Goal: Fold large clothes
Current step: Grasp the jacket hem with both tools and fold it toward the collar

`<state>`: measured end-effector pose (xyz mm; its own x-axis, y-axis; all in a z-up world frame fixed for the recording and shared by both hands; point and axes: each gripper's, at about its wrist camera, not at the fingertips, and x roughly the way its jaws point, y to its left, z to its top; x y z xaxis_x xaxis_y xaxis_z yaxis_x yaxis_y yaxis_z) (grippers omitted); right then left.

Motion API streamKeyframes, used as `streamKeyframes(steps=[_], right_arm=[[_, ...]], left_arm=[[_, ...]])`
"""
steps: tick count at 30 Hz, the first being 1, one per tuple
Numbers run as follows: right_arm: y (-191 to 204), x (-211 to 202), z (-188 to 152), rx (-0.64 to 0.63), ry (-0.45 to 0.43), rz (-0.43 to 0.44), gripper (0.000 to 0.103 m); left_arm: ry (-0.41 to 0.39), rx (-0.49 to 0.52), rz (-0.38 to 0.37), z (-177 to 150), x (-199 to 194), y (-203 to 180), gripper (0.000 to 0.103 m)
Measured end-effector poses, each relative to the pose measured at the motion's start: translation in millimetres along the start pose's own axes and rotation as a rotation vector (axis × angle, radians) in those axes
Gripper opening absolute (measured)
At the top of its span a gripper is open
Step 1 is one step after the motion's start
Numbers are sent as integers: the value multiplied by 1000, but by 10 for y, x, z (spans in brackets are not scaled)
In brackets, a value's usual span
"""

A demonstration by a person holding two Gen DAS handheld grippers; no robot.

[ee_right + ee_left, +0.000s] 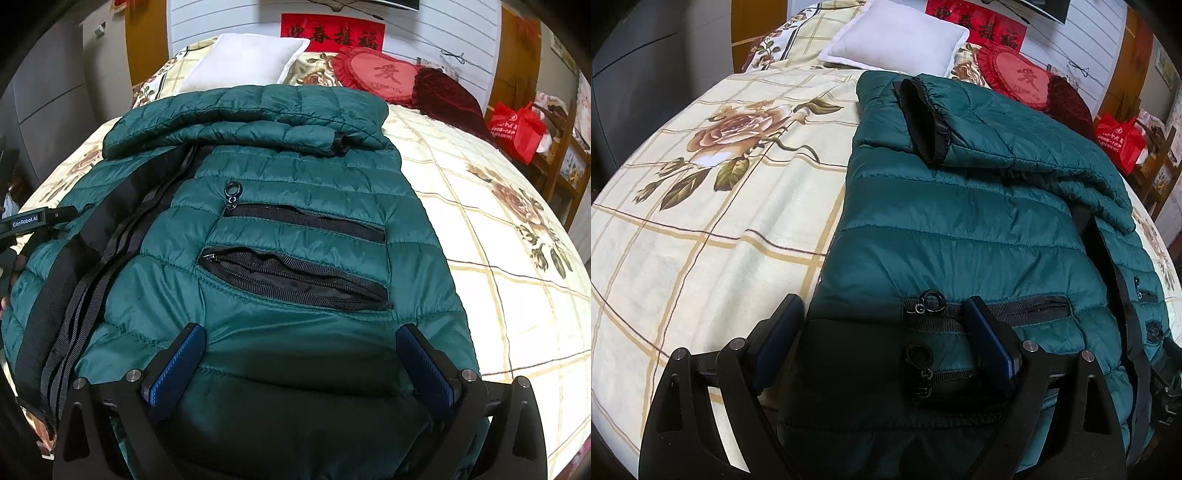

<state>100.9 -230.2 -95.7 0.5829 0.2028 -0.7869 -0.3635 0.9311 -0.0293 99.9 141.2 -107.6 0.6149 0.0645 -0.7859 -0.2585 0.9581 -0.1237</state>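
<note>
A dark green quilted jacket (960, 229) lies front-up on the bed, zipped pockets showing (295, 273). One sleeve is folded across its chest, the black cuff (927, 118) pointing left. My left gripper (884, 310) is open over the hem at the jacket's left edge. Its left finger is beside the fabric and its right finger rests over a pocket zip. My right gripper (299, 332) stands wide open above the jacket (280, 177) near the hem's right part, with fabric lying below and between the fingers. The pads press on nothing.
The floral checked bedsheet (701, 221) spreads left of the jacket and right of it (498, 258). At the head of the bed are a white pillow (897, 37), a red heart cushion (1015, 74) and a dark red cushion (1067, 99). A red bag (1119, 140) sits on a wooden chair.
</note>
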Motion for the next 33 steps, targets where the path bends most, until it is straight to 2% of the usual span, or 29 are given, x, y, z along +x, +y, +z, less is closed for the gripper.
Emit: streamKeyframes(steps=[33], right_arm=[[3,-13,-14,-3,-6,-5,103]], left_arm=[[1,1,-1,2,5,2,90]])
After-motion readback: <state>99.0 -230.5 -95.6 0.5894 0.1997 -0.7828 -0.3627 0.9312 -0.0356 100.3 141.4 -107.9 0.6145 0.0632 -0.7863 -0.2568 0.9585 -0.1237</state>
